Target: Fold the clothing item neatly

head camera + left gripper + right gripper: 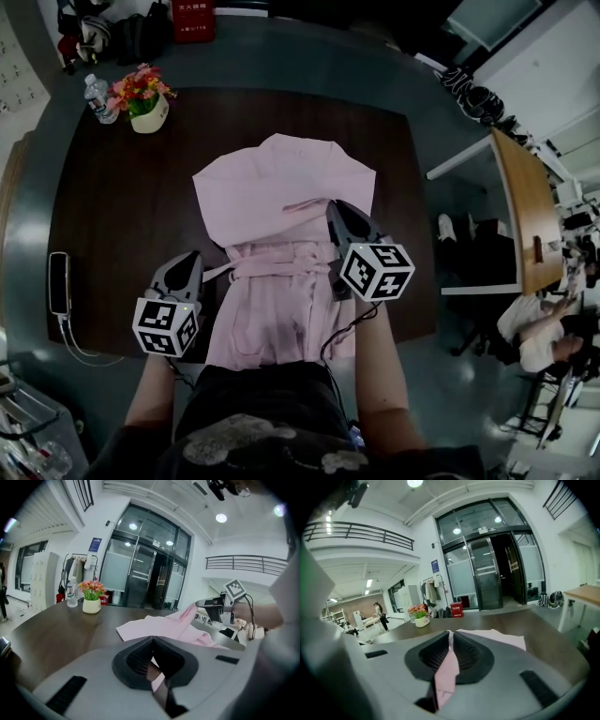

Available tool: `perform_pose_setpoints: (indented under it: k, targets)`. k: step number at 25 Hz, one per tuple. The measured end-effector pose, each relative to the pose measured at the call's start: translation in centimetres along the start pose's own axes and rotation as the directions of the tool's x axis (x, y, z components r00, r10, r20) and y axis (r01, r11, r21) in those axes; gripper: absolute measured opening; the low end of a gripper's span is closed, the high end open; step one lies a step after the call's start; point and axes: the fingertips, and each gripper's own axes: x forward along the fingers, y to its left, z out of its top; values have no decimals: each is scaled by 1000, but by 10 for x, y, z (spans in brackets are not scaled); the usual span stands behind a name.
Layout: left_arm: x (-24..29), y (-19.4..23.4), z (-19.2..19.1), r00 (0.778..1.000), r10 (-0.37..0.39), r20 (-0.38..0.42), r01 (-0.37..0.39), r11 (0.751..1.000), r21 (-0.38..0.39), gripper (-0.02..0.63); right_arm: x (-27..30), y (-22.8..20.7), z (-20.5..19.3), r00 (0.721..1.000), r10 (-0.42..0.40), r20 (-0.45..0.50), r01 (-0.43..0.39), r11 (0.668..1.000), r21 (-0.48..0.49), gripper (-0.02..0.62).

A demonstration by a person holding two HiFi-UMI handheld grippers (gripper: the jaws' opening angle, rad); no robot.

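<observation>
A pale pink garment lies spread on the dark brown table, and its near part hangs over the front edge toward me. At the garment's left side, my left gripper is shut on a thin pink strip of it; in the left gripper view the cloth shows pinched between the jaws. My right gripper is over the garment's right side, shut on a lifted fold of pink cloth that hangs from its jaws. The left gripper view also shows the right gripper raised above the garment.
A flower pot and a water bottle stand at the table's far left corner. A phone with a cable lies at the left edge. A wooden desk and a seated person are to the right.
</observation>
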Motion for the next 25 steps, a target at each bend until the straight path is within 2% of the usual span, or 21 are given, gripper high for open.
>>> perform_pose_setpoints:
  k: [4,7,10,13,16,21,23,25]
  targets:
    - [15,-15,4,1000,-26,-14,26,999,21,9,-18,-53,-4,995,-100,11,98,992,73,20]
    - [24,-27,9,1000,-16,-14,17,999,33,9,-28,-92,-14,990,-144,3,143,983,113,20]
    - [32,-36,9,1000,5,-19,-5,1000,31,9,-31,-122,-34,987,-157,-31,160,977,141,20]
    - [37,-48,4,999,29,-37,-28,999,30,9,-27,-142,-65,985,-130,-110,146,977,155,20]
    - [43,-63,4,998,50,-45,-49,998,32,9,-30,-156,-91,975,-126,-185,147,983,106,21]
    - [58,-80,6,996,72,-49,-69,997,43,9,-45,-175,-84,974,-163,-159,171,985,36,37]
    - [63,-85,10,996,79,-41,-78,996,44,9,-43,-170,-73,979,-141,-149,136,990,-43,37]
    - [69,-90,11,996,87,-38,-85,995,42,9,-30,-151,-72,979,-77,-188,44,984,-172,44]
